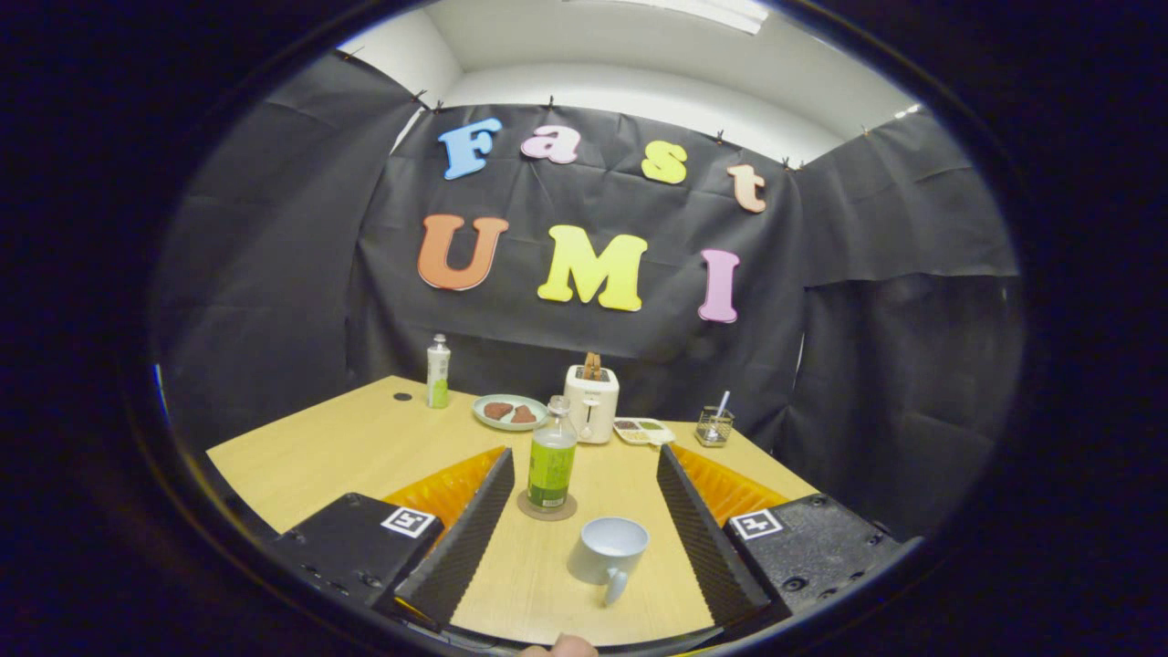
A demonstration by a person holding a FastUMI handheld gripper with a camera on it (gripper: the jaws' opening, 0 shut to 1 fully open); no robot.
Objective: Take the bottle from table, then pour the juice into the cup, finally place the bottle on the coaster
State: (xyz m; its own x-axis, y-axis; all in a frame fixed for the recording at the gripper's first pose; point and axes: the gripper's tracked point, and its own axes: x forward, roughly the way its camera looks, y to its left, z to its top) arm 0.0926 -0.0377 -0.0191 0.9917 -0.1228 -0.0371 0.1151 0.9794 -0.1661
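Colours/patterns: bench [365, 447] light wood grain, small dark round spot [402, 397] nr far-left edge. Bottle [552, 465] clear w/ green juice & green label, on brown coaster [547, 507]. Cup [610, 553] pale grey-white. 2nd bottle [439, 370] white over green, far-left. Plate [510, 411] pale green, two reddish-brown pieces. Toaster [591, 403] cream-white. Gripper [584, 506] open, fingers ridged.

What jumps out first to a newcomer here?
The bottle of green juice, upright on a coaster between the open gripper jaws. The cup sits just nearer, also between them, on the table. Beyond stand a toaster and a plate.
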